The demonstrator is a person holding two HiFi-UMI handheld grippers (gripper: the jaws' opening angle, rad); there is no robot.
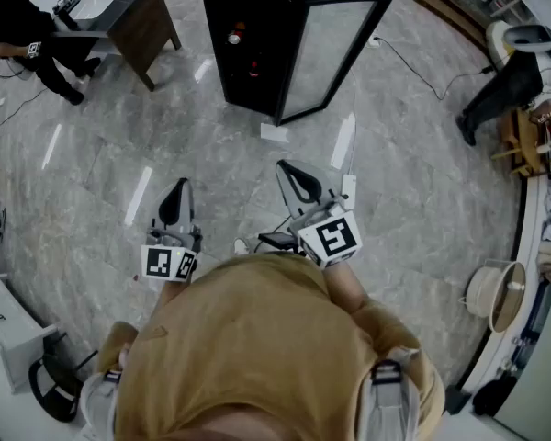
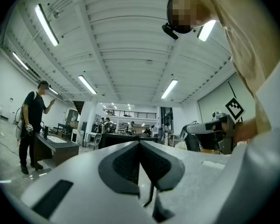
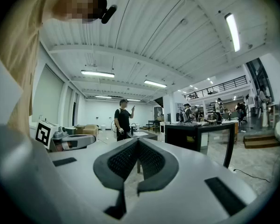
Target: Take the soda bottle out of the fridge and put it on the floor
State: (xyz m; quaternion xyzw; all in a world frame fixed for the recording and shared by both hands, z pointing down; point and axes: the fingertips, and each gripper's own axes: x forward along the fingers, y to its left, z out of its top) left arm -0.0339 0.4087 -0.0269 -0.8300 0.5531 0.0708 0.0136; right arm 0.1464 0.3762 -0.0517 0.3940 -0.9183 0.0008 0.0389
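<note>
Black fridge (image 1: 222,72) stands open at the frame's top, the soda bottle (image 1: 236,35) apparently inside, while the left gripper (image 1: 177,191) and right gripper (image 1: 290,169) hover clenched and empty below, needing to open wide before reaching in.

A polished grey marble floor (image 1: 92,182) mirrors the strip lights (image 2: 46,24) of a white ribbed ceiling (image 2: 126,45). A dark desk (image 1: 138,16) stands at eleven o'clock, a black cable (image 1: 411,65) trails at one o'clock, and a railed mezzanine (image 3: 221,87) overlooks the white-walled hall.
</note>
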